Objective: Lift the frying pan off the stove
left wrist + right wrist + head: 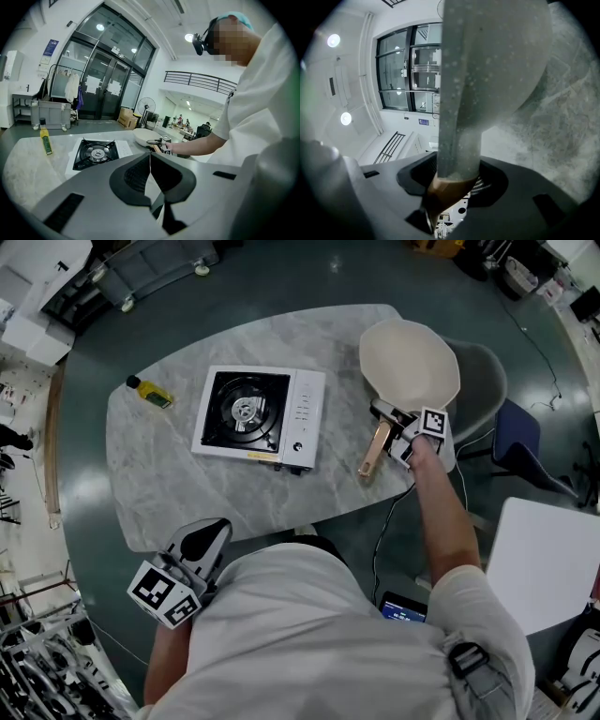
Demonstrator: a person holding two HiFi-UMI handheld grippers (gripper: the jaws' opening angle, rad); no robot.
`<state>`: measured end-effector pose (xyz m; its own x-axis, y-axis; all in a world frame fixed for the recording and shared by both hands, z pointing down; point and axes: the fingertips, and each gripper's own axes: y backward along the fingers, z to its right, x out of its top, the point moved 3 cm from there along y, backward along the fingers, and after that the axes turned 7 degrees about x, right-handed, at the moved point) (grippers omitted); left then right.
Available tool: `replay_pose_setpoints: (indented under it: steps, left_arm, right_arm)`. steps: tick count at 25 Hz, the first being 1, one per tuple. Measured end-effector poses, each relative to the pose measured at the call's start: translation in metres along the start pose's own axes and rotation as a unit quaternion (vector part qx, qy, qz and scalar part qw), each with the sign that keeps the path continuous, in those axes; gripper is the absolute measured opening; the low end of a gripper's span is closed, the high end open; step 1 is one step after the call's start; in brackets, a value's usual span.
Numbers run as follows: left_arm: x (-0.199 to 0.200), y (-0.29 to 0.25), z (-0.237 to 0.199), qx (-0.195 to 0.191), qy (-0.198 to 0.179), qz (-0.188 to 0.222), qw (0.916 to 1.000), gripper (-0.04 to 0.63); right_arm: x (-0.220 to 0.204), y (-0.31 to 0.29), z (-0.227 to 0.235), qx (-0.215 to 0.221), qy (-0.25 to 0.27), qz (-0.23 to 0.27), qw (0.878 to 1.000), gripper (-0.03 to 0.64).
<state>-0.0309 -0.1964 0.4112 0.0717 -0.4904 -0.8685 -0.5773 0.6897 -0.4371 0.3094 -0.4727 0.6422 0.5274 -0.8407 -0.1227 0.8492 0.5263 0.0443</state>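
The cream frying pan [410,362] is off the stove [260,416], over the right end of the marble table [159,474]. My right gripper [398,432] is shut on its wooden handle [375,451]. In the right gripper view the pan's speckled grey neck and bowl [497,56] rise from between the jaws, and the brown handle [445,192] is clamped there. Whether the pan rests on the table or hangs above it I cannot tell. The stove's black burner is bare. My left gripper [202,545] hangs low at the table's near edge, its jaws [150,159] shut with nothing between them.
A small yellow bottle [150,393] lies left of the stove. A grey chair [483,381] and a blue chair [525,442] stand beyond the table's right end. A white table [548,559] is at the lower right. A cable runs down from the table.
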Motion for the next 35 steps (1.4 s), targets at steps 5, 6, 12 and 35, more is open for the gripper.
replay_pose_setpoints:
  steps: [5,6,12,35]
  left_arm:
    - [0.0,-0.002,0.0,-0.001,0.001,-0.004,1.0,0.02]
    - [0.0,-0.002,0.001,-0.002,0.002,-0.005,1.0,0.02]
    - [0.0,-0.005,0.004,-0.007,0.004,-0.009,0.9999,0.02]
    - [-0.003,-0.005,0.008,-0.051,-0.005,0.0,0.9987,0.02]
  right_arm:
    - [-0.004,0.001,0.007,-0.008,-0.004,0.001,1.0,0.189]
    - [-0.004,0.002,0.008,-0.009,-0.003,0.002,1.0,0.189]
    - [-0.011,0.004,0.014,-0.006,-0.011,0.001,1.0,0.187]
    - [-0.011,0.028,0.005,-0.07,0.018,0.056,0.996,0.338]
